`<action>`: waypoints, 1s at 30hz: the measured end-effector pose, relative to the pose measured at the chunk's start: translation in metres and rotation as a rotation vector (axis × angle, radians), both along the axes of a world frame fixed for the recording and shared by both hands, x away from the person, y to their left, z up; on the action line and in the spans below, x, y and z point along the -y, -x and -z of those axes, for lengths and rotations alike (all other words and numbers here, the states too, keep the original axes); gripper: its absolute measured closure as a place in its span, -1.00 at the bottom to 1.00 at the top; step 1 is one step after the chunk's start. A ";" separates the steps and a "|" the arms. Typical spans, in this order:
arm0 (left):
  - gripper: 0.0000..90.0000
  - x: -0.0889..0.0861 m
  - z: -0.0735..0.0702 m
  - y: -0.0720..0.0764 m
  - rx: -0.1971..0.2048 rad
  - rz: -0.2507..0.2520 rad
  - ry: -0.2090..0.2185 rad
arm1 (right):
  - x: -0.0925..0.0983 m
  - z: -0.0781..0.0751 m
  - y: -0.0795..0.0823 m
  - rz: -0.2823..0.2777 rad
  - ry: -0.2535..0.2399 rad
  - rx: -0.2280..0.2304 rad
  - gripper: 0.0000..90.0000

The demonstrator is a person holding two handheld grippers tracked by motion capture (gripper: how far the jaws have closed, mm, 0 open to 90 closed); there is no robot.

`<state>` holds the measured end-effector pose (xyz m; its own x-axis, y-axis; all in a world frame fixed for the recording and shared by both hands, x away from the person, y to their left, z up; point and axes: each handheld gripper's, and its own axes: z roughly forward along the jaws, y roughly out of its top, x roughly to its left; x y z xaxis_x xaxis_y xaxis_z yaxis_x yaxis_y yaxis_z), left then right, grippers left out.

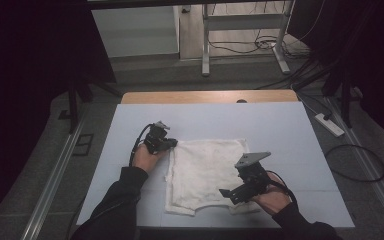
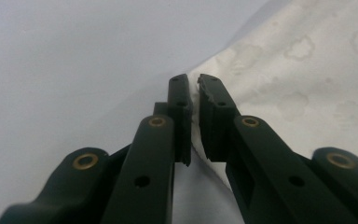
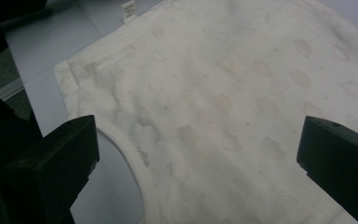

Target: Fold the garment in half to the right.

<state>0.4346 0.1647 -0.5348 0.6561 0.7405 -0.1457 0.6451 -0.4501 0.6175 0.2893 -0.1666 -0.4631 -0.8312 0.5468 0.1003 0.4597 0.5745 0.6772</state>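
Observation:
A white garment (image 1: 205,165) with a faint flower print lies flat on the pale blue table (image 1: 280,125). My left gripper (image 1: 172,144) sits low at the garment's far left corner. In the left gripper view its jaws (image 2: 193,84) are shut on the cloth's edge (image 2: 298,70), which runs up between the pads. My right gripper (image 1: 228,194) hovers over the garment's near edge. In the right gripper view its jaws (image 3: 198,135) stand wide open above the cloth (image 3: 223,70), by a curved cut-out in the hem, with nothing gripped.
A small white label (image 3: 128,9) sticks out at the garment's far side. The table's wooden far edge (image 1: 210,96) shows beyond the blue cover. On the floor lie a metal frame (image 1: 206,60), cables and a power strip (image 1: 330,125).

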 end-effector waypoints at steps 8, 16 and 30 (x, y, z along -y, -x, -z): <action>0.84 0.000 0.000 0.000 -0.002 0.002 0.000 | -0.019 0.003 0.009 -0.031 -0.020 -0.017 -1.00; 0.84 -0.001 0.000 -0.001 -0.007 0.004 0.003 | -0.037 0.006 0.016 -0.046 0.053 -0.011 -1.00; 0.84 -0.002 0.000 -0.002 -0.013 0.003 0.012 | -0.071 0.008 0.023 -0.107 0.130 -0.014 -1.00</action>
<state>0.4361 0.1666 -0.5350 0.6562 0.7368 -0.1626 0.6516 -0.4447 0.6145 0.2661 -0.0959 -0.4709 -0.8845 0.4643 0.0464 0.3998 0.7030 0.5882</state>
